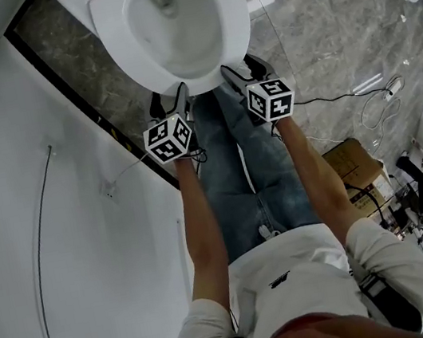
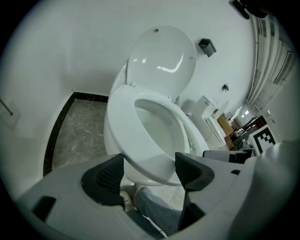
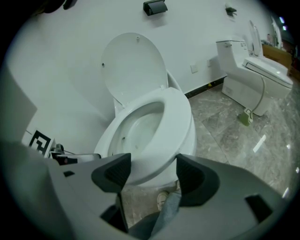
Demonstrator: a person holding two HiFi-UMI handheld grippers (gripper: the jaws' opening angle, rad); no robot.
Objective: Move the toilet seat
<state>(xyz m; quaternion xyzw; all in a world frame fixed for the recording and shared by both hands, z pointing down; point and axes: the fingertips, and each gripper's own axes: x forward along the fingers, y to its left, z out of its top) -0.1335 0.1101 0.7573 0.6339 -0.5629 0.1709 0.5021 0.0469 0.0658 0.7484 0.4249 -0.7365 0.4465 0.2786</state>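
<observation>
At the toilet seat [image 1: 112, 37], left gripper [image 1: 169, 99], right gripper [image 1: 245, 71] gape.

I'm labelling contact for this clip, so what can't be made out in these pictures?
- Contact: the left gripper and right gripper have jaws apart around the toilet seat front rim; touching or not cannot be told in either gripper view.
- Head view: the seat's rim hides both grippers' jaw tips.
- Raised lid: cut off by the head view's top edge.
</observation>
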